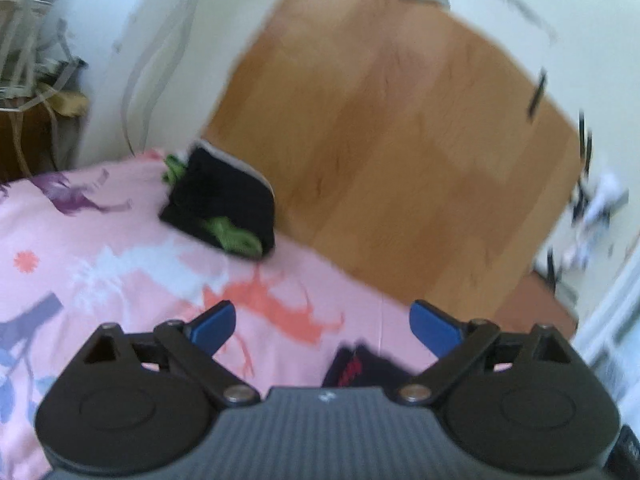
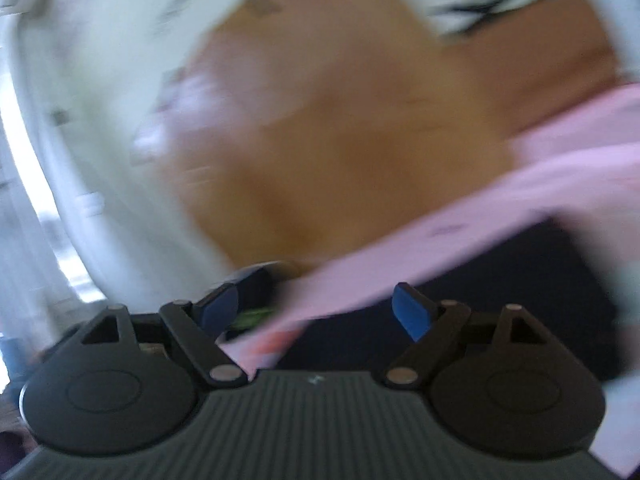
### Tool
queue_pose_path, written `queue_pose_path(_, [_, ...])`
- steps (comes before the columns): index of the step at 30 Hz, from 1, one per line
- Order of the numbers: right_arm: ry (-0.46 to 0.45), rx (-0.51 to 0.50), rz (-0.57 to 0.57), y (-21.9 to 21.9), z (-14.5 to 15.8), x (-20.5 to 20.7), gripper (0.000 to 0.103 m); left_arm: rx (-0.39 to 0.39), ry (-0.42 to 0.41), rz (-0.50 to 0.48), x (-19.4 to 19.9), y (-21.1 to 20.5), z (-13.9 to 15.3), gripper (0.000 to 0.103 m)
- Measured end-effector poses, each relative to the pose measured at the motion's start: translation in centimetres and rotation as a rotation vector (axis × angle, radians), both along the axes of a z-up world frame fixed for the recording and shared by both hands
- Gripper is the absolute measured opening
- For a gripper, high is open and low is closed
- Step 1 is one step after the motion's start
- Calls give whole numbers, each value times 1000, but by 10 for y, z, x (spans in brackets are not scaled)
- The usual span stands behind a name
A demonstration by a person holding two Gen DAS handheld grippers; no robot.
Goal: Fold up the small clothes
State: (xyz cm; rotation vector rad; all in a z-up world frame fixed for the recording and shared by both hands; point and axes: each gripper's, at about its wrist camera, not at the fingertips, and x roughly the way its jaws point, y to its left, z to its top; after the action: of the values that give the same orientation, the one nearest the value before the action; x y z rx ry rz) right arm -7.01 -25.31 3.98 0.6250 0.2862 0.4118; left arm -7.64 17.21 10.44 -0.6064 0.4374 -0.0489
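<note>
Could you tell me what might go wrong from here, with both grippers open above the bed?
1. The folded black garment with green trim lies right at the edge of the pink sheet, beside the wooden floor; a nudge could tip it off.
2. The left gripper and right gripper hold nothing, and the right view is heavily blurred, so a hasty next grasp may miss the dark cloth.

We see a folded black garment with green trim [image 1: 218, 204] lying on the pink sheet [image 1: 120, 272] near its edge; another dark piece [image 1: 360, 368] closer.
</note>
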Motion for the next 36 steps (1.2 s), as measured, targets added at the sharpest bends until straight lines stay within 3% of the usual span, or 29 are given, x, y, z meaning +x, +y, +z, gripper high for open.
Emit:
queue_pose_path(3, [101,-19,-173,-62,-23,-2,87,38,28,-83,18,-24,-2,92])
queue_pose_path(5, [180,25,-222,-93,-40,3,87,47,33,-168,33,-46,3,79])
queue_pose_path(10, [304,203,-139,-114,-78,23,87,109,95,-404,80,-111,14,50])
queue_pose_path(13, [289,109,-83,-93,-73,32,86,152,138,-492,100,-152,12,44])
queue_pose_path(14, [290,90,-44,-83,-72,37,71,161,148,-514,106,-164,14,44])
queue_pose_path(15, [315,81,11,-72,-73,45,49,167,159,-535,112,-175,17,44])
queue_pose_path(17, [330,-44,-56,-51,-67,45,28,193,175,-587,124,-202,26,44])
queue_pose_path(18, [316,-83,-77,-43,-60,43,24,218,177,-608,126,-217,31,48])
queue_pose_path(20, [203,-145,-78,-27,-40,24,23,282,175,-647,130,-243,42,62])
queue_pose_path(25, [-29,-475,-87,40,-9,-13,22,457,152,-782,125,-295,61,82])
queue_pose_path(28, [-125,-612,-80,75,-5,-19,22,549,155,-801,125,-311,62,85])
queue_pose_path(30, [-181,-667,-81,92,-3,-24,22,634,167,-789,127,-318,56,82])
queue_pose_path(31, [-202,-686,-82,95,-1,-27,22,679,182,-783,129,-320,50,71])
queue_pose_path(32, [-224,-704,-82,101,0,-30,22,711,194,-789,130,-319,44,53])
queue_pose_path(34, [-250,-728,-78,109,0,-35,22,713,200,-795,132,-311,38,32])
queue_pose_path(36, [-260,-720,-62,109,-1,-39,28,650,199,-804,133,-297,41,29])
